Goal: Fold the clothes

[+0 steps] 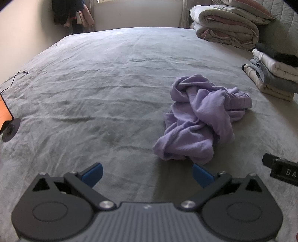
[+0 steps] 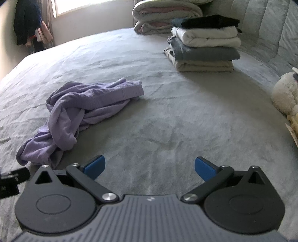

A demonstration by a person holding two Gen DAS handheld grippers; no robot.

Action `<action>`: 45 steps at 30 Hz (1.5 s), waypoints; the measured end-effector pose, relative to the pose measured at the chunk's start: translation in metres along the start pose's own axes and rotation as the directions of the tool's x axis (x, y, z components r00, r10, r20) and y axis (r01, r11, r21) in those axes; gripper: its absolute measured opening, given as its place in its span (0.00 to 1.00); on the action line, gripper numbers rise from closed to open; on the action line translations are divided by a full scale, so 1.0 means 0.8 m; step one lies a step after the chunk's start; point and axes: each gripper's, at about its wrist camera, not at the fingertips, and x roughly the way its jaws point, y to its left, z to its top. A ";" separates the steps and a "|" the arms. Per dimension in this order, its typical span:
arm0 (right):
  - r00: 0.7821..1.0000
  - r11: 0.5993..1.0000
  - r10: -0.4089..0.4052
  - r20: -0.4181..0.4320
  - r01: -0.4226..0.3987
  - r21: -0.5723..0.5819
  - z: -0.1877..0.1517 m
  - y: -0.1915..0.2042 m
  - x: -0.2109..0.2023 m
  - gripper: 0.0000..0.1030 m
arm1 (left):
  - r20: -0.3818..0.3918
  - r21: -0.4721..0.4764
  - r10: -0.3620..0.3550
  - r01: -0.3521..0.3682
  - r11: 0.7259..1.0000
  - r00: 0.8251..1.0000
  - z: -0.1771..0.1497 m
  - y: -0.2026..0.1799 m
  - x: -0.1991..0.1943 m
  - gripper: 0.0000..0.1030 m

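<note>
Left gripper (image 1: 147, 174) wide, empty; right gripper (image 2: 150, 168) wide, empty; lilac garment (image 1: 199, 119) crumpled, untouched.

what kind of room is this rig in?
Most likely a bedroom: a wide bed with a grey cover, rolled duvets at its head, and a stack of folded clothes near a crumpled purple garment.

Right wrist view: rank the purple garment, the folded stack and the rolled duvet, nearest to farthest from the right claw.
1. Purple garment, crumpled, ahead left of the right claw.
2. Folded stack, farther back, right.
3. Rolled duvet, behind the stack by the headboard.
</note>
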 end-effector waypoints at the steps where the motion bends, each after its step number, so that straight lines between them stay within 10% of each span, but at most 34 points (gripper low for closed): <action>1: 1.000 1.000 0.004 -0.013 -0.004 -0.003 0.001 0.000 0.002 1.00 | -0.006 -0.005 -0.006 0.006 1.000 1.000 0.003 0.002 0.001 1.00; 13: 0.991 1.000 -0.003 -0.136 0.005 0.019 0.012 -0.011 0.042 1.00 | -0.012 -0.012 -0.012 0.012 1.000 1.000 0.012 0.020 0.047 1.00; 21: 0.996 0.986 -0.052 -0.079 0.039 -0.163 -0.001 0.008 0.045 1.00 | 0.014 0.055 -0.041 0.040 0.998 0.999 0.000 0.024 0.061 1.00; 31: 0.997 0.992 0.003 -0.076 -0.013 -0.128 0.002 0.000 0.047 1.00 | -0.007 0.131 -0.138 0.138 0.982 0.990 0.003 0.041 0.061 1.00; 38: 0.954 0.960 0.278 -0.113 -0.271 0.076 0.039 0.015 0.038 1.00 | -0.010 0.083 -0.178 0.179 0.980 0.984 0.018 0.072 0.057 0.99; 45: 0.913 0.888 0.401 -0.079 -0.366 0.278 0.074 0.042 0.053 0.72 | 0.036 0.006 -0.169 0.169 0.986 0.985 0.034 0.104 0.052 0.99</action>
